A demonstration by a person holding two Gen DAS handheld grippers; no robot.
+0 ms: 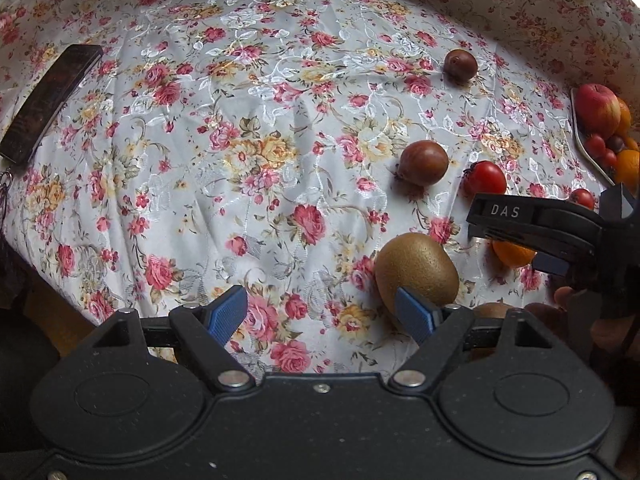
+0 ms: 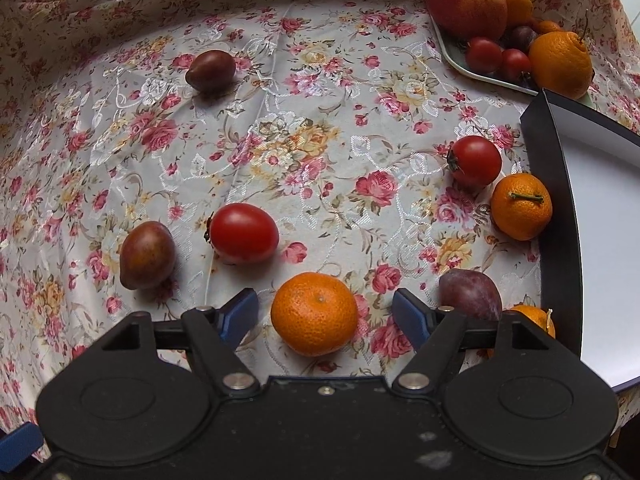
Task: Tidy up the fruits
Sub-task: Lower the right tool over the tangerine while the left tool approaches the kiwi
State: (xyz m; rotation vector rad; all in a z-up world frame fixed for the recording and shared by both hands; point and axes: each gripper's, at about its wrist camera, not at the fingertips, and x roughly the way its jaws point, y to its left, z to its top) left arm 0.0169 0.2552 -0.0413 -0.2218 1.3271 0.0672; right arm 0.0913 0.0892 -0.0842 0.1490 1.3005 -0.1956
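Fruits lie loose on the worktop [image 2: 320, 140]. Right gripper [image 2: 325, 312] fingers stand wide open around a mandarin [image 2: 314, 313], ready to grasp; left gripper [image 1: 322, 308] is open and empty, a kiwi [image 1: 417, 276] at 1 o'clock.

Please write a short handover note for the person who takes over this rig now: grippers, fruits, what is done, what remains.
Left gripper: jaws open, empty, kiwi just by its right finger.
Right gripper: jaws open, a mandarin lies between them, not gripped.
Done: the tray already holds an apple, oranges and small tomatoes.
Left on the tablecloth: two red tomatoes, dark tomatoes, a plum, more mandarins by the black-rimmed box.
Likely next: close on the mandarin.
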